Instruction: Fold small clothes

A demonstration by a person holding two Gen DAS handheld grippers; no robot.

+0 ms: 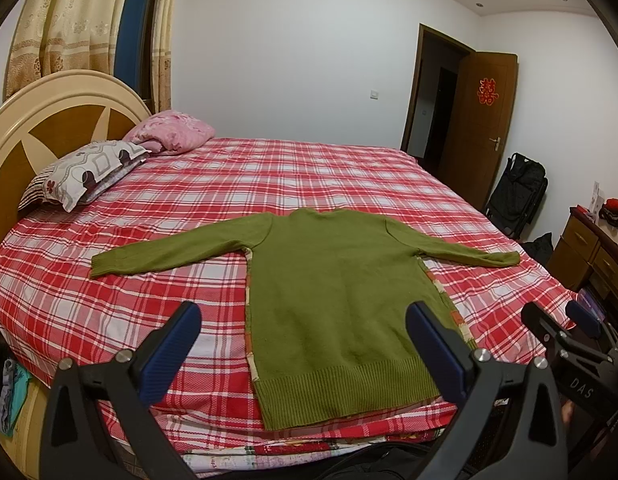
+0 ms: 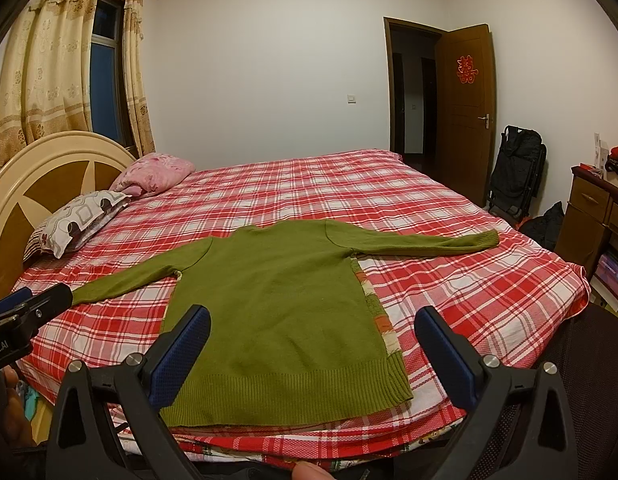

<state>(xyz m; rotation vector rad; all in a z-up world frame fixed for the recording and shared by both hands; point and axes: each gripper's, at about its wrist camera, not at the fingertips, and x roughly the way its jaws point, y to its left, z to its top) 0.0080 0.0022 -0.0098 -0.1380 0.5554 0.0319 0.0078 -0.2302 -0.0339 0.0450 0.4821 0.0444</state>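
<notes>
A green knitted sweater [image 1: 333,296] [image 2: 277,300] lies flat on the red plaid bed, hem toward me, both sleeves spread out sideways. A patterned lining shows along its side seams. My left gripper [image 1: 303,320] hovers open above the hem end, nothing between its blue-padded fingers. My right gripper [image 2: 313,324] is open too, over the hem's right half, and holds nothing. The right gripper [image 1: 565,320] also appears at the right edge of the left wrist view. The left gripper [image 2: 29,300] shows at the left edge of the right wrist view.
Two pillows [image 1: 93,172] [image 2: 153,172] lie by the headboard [image 1: 49,120] at the left. A wooden dresser [image 2: 597,216] and a black folded chair [image 2: 513,172] stand right of the bed. A brown door [image 2: 465,108] is open at the back. A fingertip [image 2: 309,472] shows at the bottom.
</notes>
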